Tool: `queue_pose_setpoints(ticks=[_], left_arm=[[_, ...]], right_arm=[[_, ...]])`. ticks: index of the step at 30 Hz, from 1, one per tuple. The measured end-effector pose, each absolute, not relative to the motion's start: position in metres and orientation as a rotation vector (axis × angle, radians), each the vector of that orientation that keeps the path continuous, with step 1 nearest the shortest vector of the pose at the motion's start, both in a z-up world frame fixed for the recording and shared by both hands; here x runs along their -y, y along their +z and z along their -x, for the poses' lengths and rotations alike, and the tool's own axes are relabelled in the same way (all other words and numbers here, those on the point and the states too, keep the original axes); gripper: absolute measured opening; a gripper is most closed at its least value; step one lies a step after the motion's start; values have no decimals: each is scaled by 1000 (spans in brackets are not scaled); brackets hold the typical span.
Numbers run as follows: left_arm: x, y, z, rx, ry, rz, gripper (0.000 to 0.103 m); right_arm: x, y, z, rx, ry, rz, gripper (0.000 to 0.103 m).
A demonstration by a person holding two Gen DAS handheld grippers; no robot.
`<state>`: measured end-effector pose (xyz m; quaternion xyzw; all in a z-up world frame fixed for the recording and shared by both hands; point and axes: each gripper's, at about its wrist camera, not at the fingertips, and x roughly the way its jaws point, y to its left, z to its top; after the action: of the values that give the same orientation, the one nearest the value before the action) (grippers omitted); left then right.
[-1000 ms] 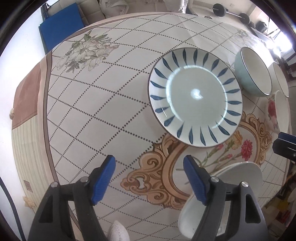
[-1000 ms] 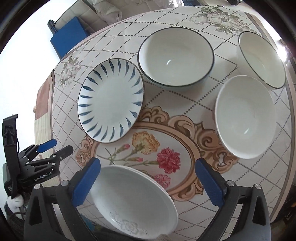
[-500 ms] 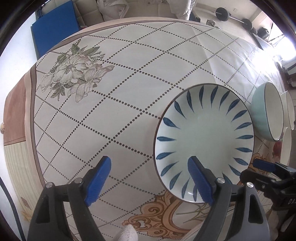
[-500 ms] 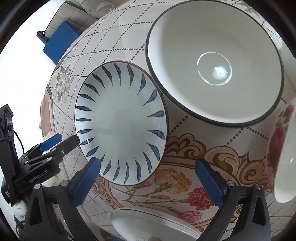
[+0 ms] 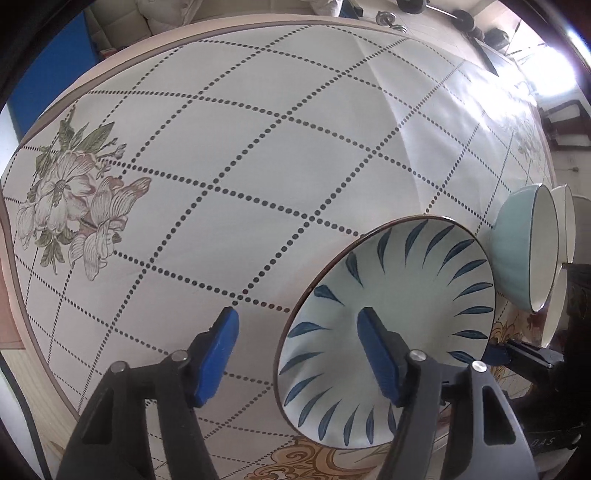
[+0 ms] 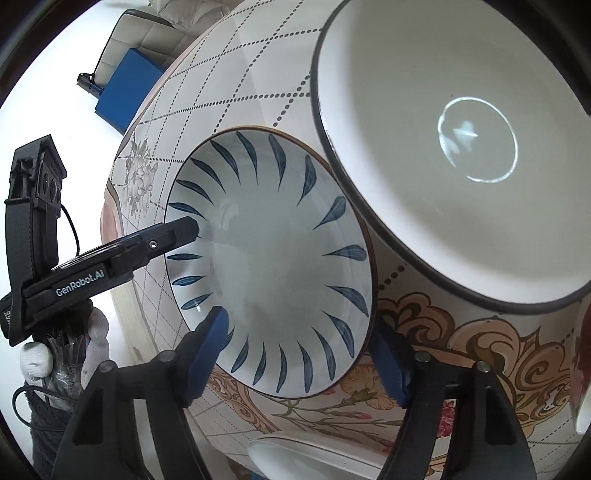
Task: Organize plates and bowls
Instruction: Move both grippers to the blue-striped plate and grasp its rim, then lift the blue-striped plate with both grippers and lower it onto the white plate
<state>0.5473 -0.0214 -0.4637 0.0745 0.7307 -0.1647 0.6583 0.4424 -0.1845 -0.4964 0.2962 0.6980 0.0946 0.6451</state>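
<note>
Here the tablecloth fills the left wrist view: cream, crossed by dotted diamond lines, with a printed pink flower at its left and a gold scroll border along the bottom. Beyond its far edge stand something blue and pale cushions, and at top right a barbell lies on the floor.

Further right, the left gripper points down with its jaws closing astride the near rim of the blue-leaf plate, one pad outside on the cloth and one over the plate's inside; neither pad presses yet. Just right of the plate a pale blue bowl stands, with more white rims crowded behind it at the edge of view.

The right wrist view gives what the other cannot: at its left, a gloved hand holds the left gripper, whose tip lies over the plate's left rim. In the middle, the right gripper brackets the plate's lower part, jaws closing with the plate between them, and I cannot tell whether its pads touch. At right, the bowl's white inside and dark rim loom large, touching or overlapping the plate's edge, and a white plate sits at the bottom.
</note>
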Motion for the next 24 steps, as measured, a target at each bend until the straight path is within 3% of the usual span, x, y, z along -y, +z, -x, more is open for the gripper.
queue_pose_setpoints(ticks=[4, 6, 9, 14, 24], left_arm=[[31, -468, -549, -1646, -406, -190, 39], [39, -466, -545, -1638, -405, -205, 38], [45, -466, -545, -1618, -401, -229, 37], [49, -464, -525, -1591, -388, -272, 34], [4, -464, -469, -1621, -319, -174, 28]], right_arm=[[183, -496, -445, -1584, 227, -645, 70], [182, -495, -445, -1582, 229, -622, 66], [188, -496, -443, -1580, 209, -622, 53], [201, -500, -437, -1581, 171, -603, 20], [182, -508, -440, -1628, 279, -552, 16]])
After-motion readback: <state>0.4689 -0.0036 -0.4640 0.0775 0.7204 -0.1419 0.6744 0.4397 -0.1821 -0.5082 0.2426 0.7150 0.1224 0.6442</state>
